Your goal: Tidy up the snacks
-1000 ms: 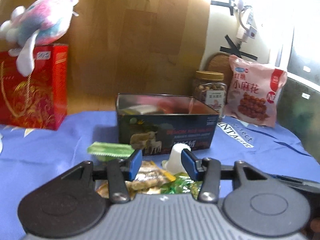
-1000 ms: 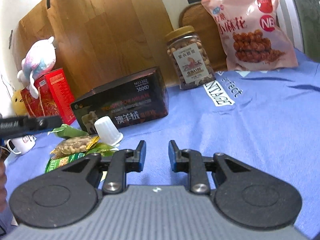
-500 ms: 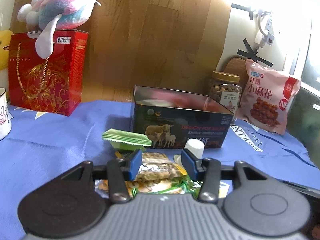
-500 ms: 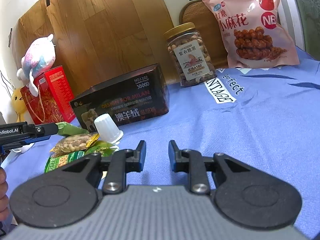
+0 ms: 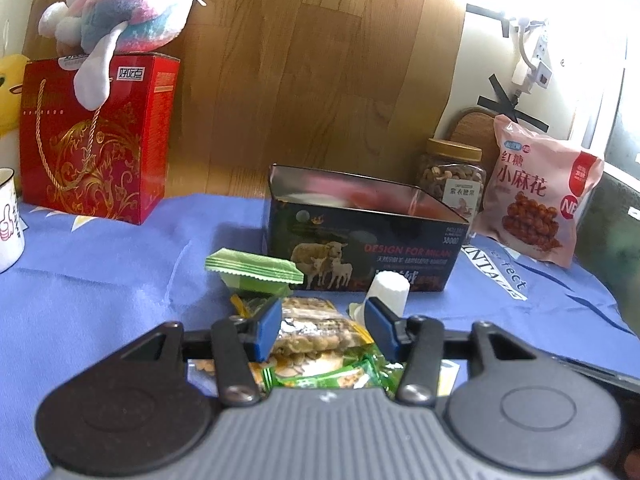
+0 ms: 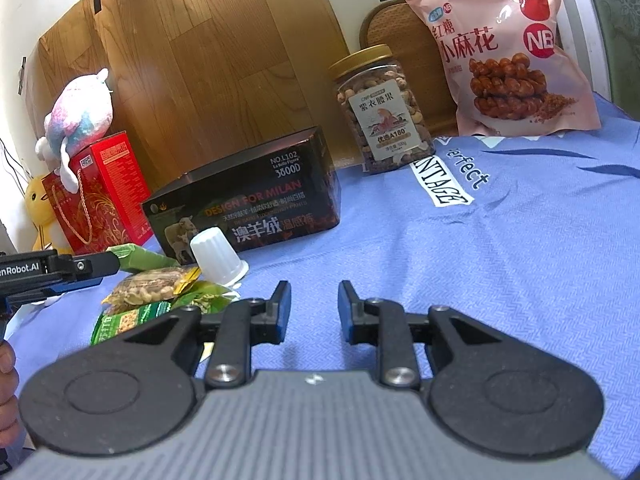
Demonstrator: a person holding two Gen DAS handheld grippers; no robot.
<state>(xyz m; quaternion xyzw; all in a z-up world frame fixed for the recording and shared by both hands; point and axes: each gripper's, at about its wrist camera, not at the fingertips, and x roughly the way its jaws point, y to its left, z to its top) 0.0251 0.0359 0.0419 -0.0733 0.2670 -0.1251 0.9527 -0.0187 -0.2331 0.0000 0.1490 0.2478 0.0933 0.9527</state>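
A: How did the left tool point(image 5: 322, 322) stand?
B: Its jaws were opening around a nut packet point(image 5: 316, 330) in the snack pile, pads apart from it.
A: And the right tool point(image 6: 313, 305)?
B: Parted, empty, over blue cloth point(image 6: 500, 264); the dark box point(image 6: 248, 204) lay beyond.

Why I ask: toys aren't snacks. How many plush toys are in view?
2. The pink-and-blue plush lies atop the red gift box; the yellow plush sits behind that box, mostly hidden. More may be out of view.
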